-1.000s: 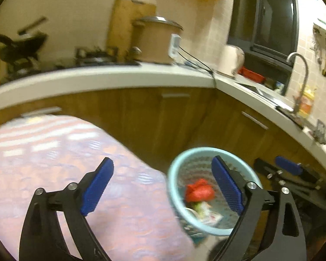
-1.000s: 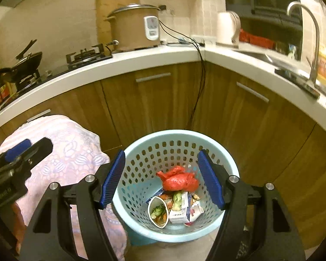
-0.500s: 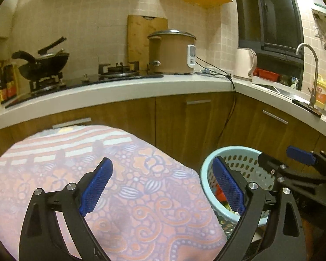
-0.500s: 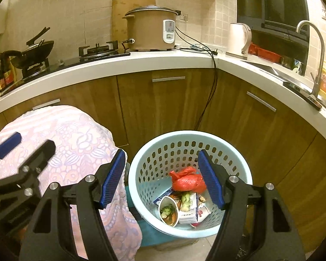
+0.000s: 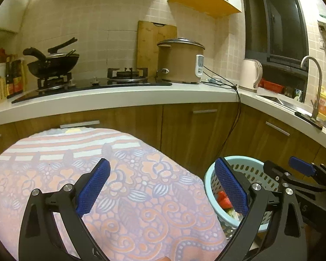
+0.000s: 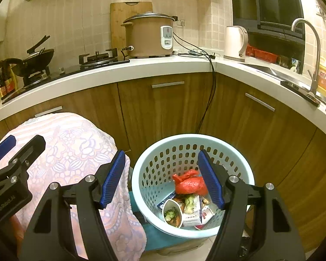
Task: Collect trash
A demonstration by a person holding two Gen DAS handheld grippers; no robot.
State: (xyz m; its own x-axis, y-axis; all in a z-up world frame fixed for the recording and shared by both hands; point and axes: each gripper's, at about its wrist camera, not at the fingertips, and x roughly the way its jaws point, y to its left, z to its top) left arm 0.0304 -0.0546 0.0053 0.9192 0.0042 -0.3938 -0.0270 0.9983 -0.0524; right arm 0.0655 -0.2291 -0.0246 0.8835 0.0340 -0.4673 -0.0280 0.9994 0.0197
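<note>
A light blue perforated basket [image 6: 193,143] stands on the floor by the wooden cabinets. It holds a red plastic bag [image 6: 190,183], a paper cup with food scraps [image 6: 172,214] and small cartons [image 6: 193,216]. My right gripper [image 6: 162,178] is open and empty, above the basket's near left rim. My left gripper [image 5: 162,188] is open and empty above a table with a pink patterned cloth [image 5: 123,195]. The basket also shows in the left wrist view [image 5: 247,163], at lower right, with the right gripper [image 5: 302,169] beside it.
A white countertop [image 6: 141,69] runs around the corner above the wooden cabinets [image 6: 163,108]. It carries a rice cooker [image 6: 148,35], a wok on the stove [image 5: 53,62], a kettle [image 6: 235,42] and a sink tap [image 6: 310,43]. A black cable [image 6: 208,100] hangs toward the basket.
Both grippers have pulled back and tilted up, so the basket sits lower and farther right in the views. The left view has swung from the basket onto the cloth-covered table. Both stay open.
</note>
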